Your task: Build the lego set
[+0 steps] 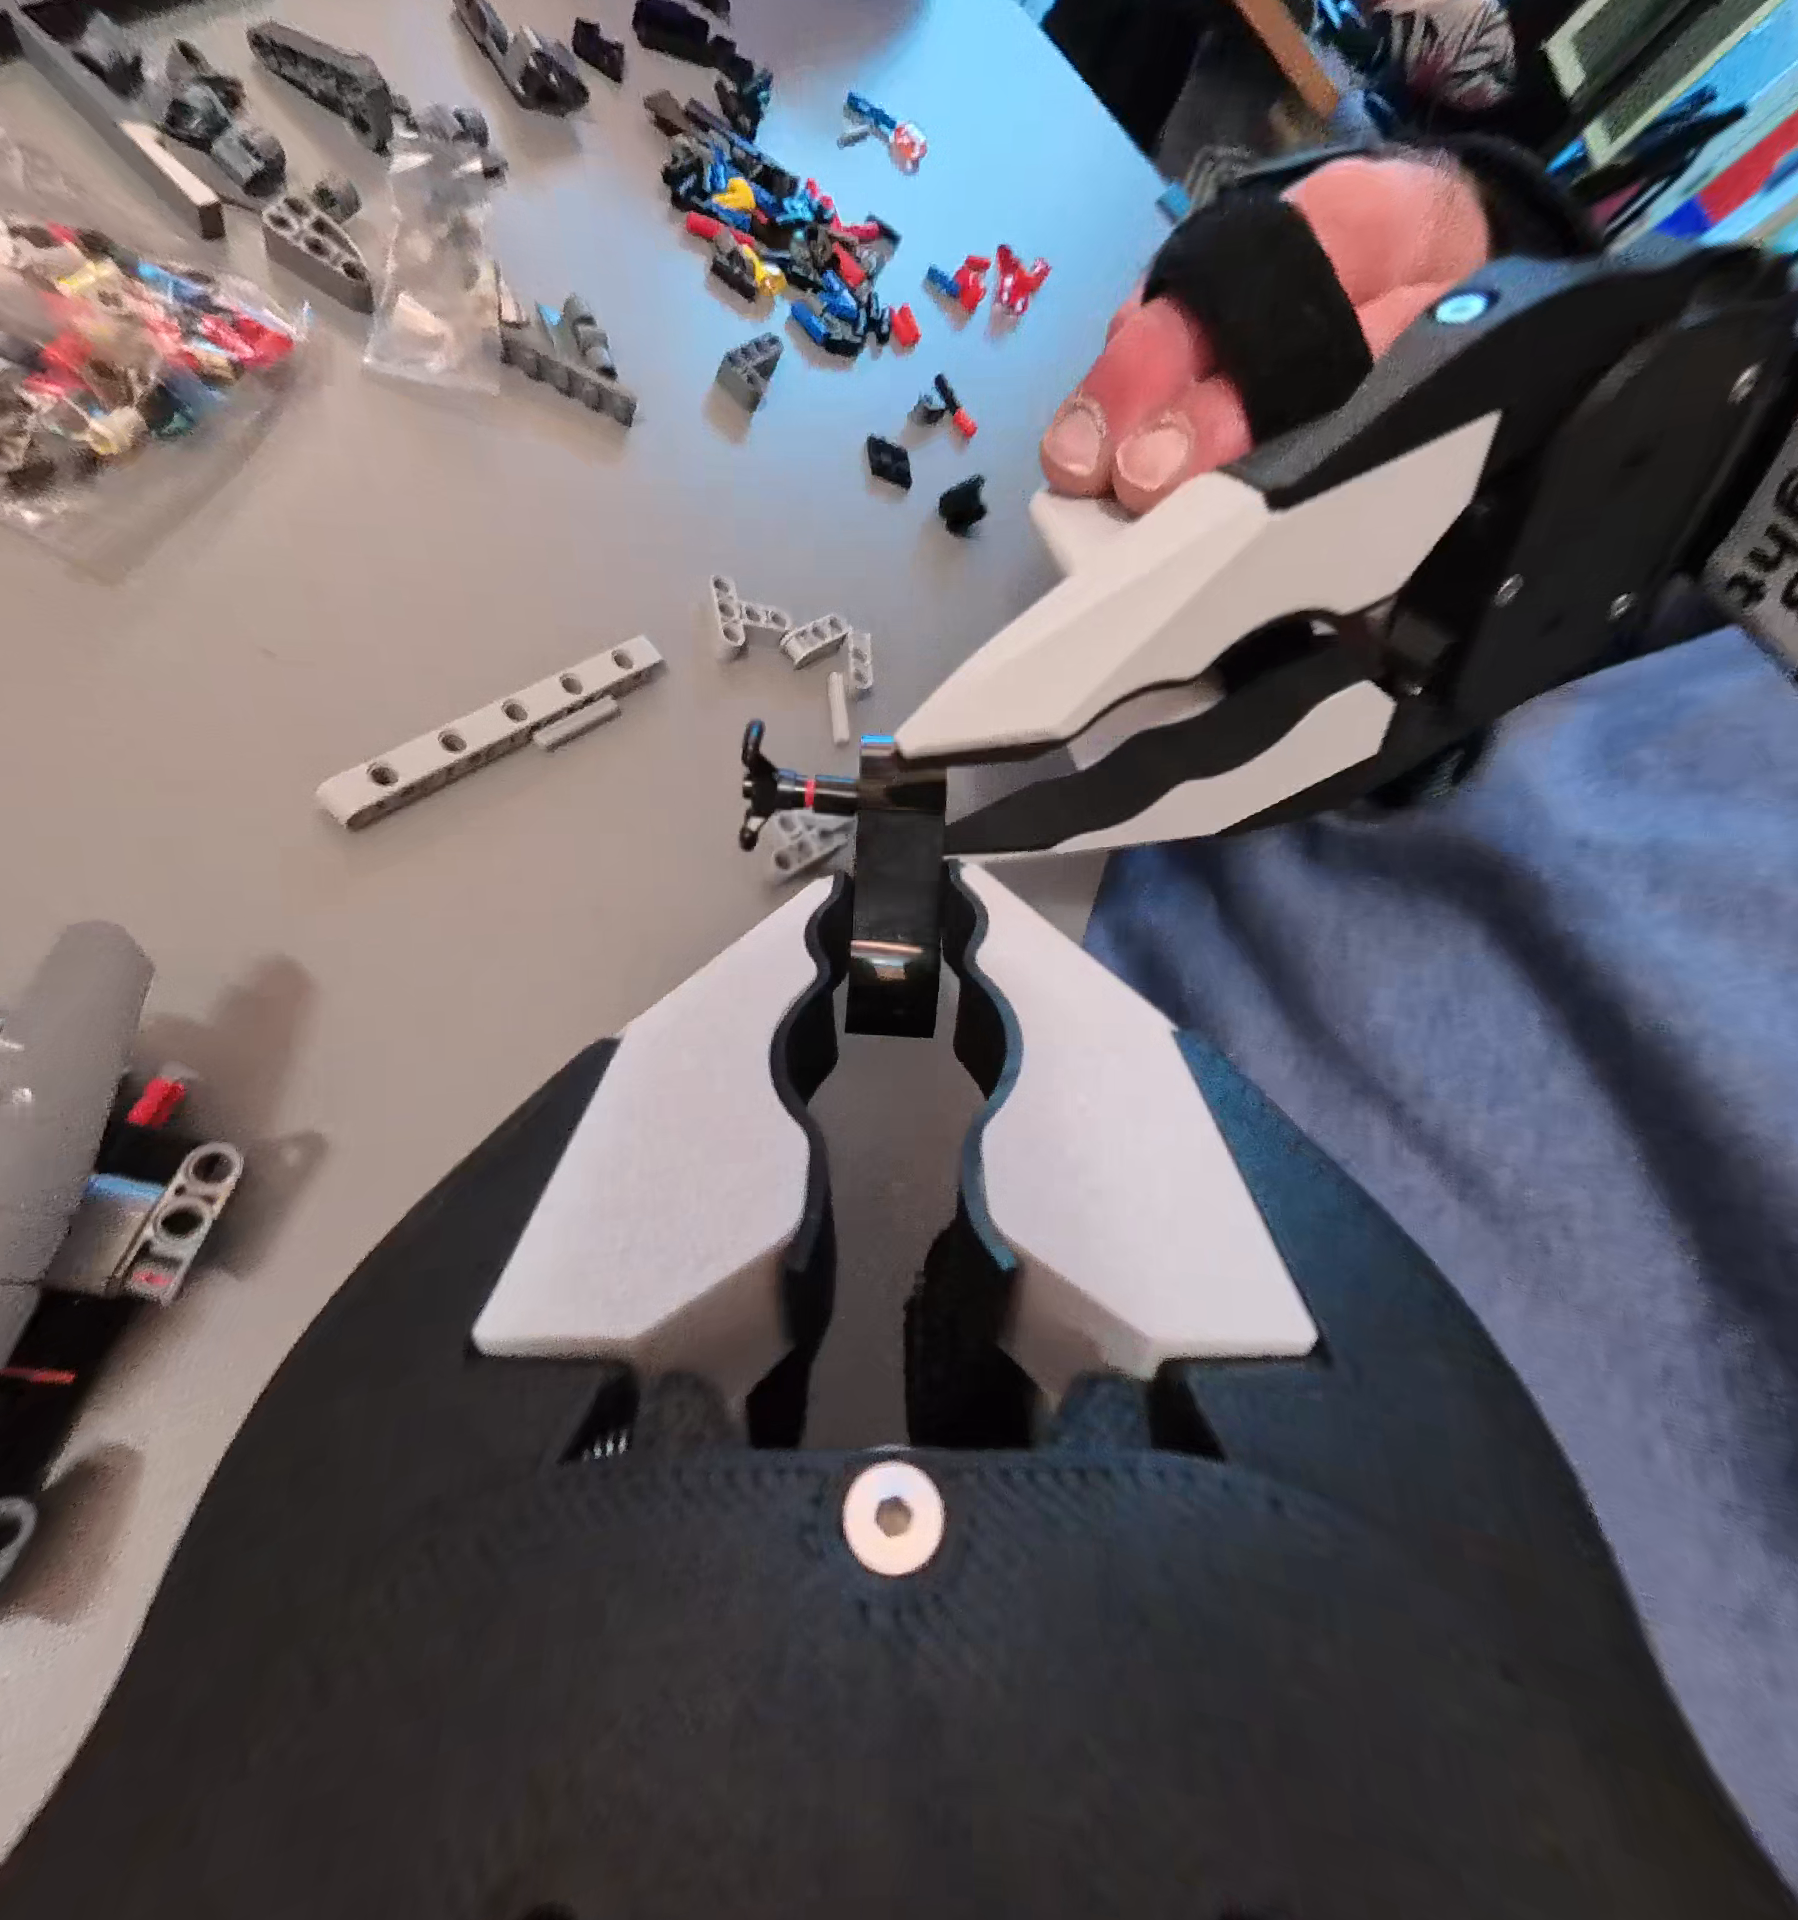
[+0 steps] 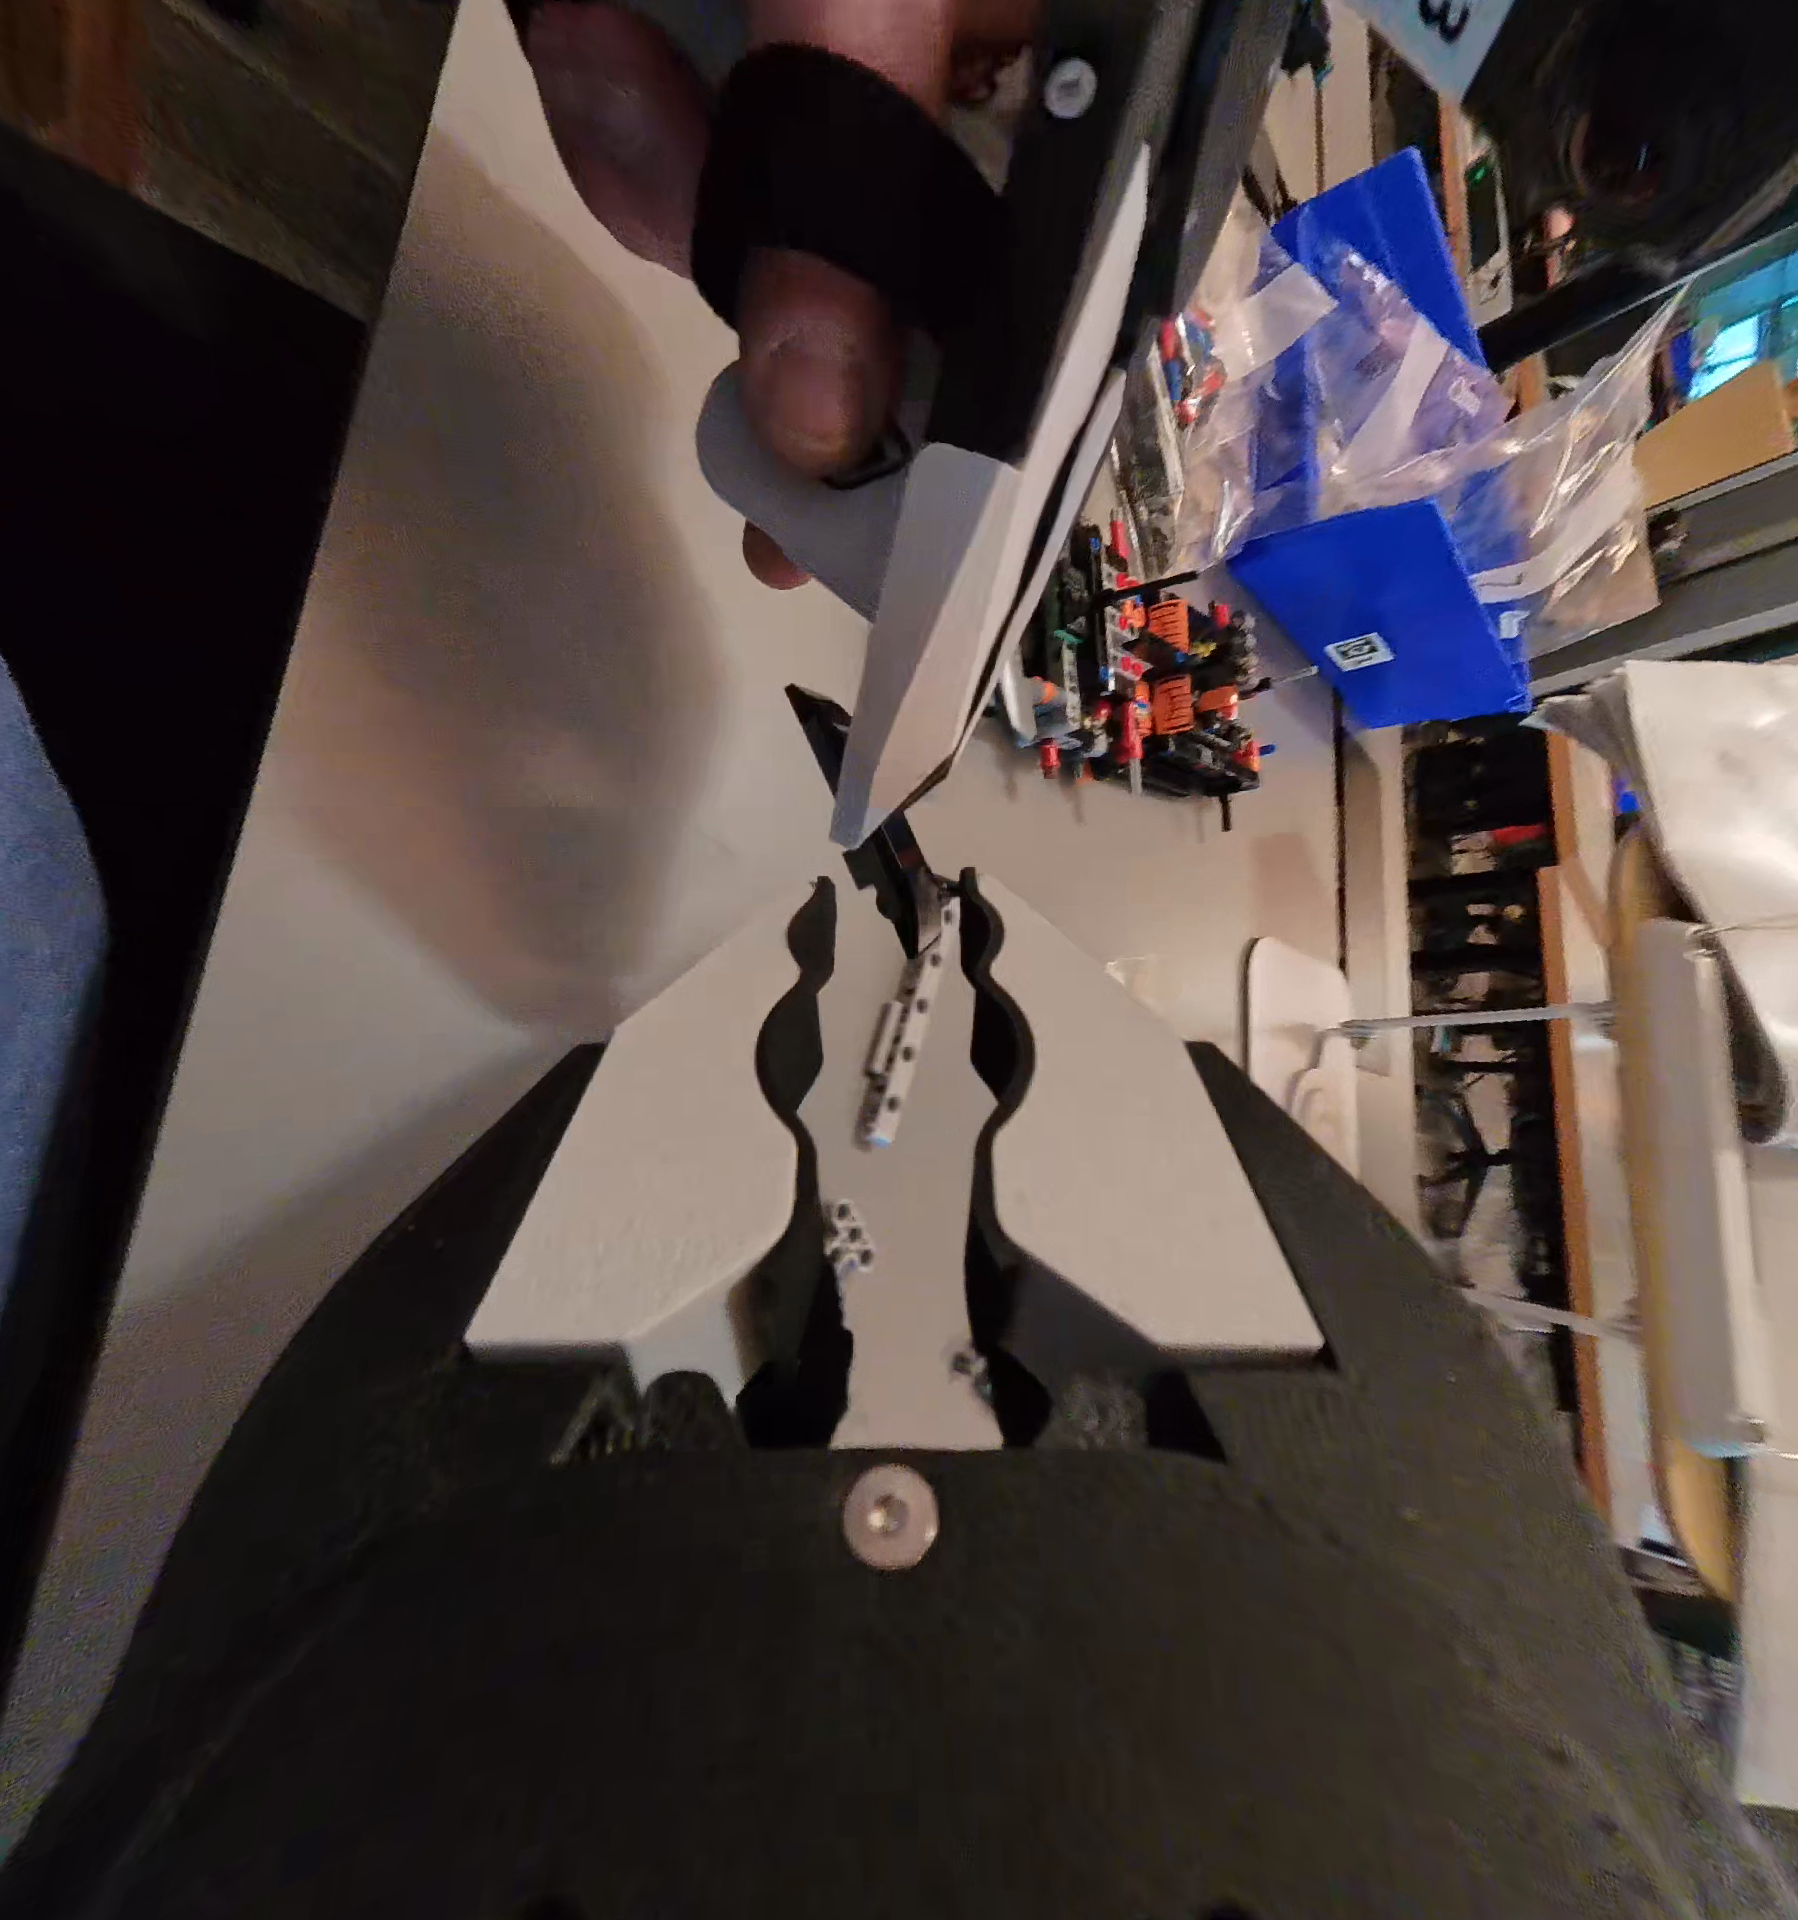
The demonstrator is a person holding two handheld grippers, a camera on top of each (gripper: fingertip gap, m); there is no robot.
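— Where is the piece?
— A black lego piece (image 1: 895, 914) is held above the grey worktop (image 1: 438, 582), pinched between the left gripper (image 1: 897, 899) fingers.
— And the other?
— The right gripper (image 1: 921, 790) fingers close narrowly on its upper end, beside a long light-grey beam (image 1: 490, 743).

Grey table (image 1: 375, 582), blue cloth (image 1: 1497, 1039), blue box (image 2: 1394, 613), white chair (image 2: 1695, 1195).
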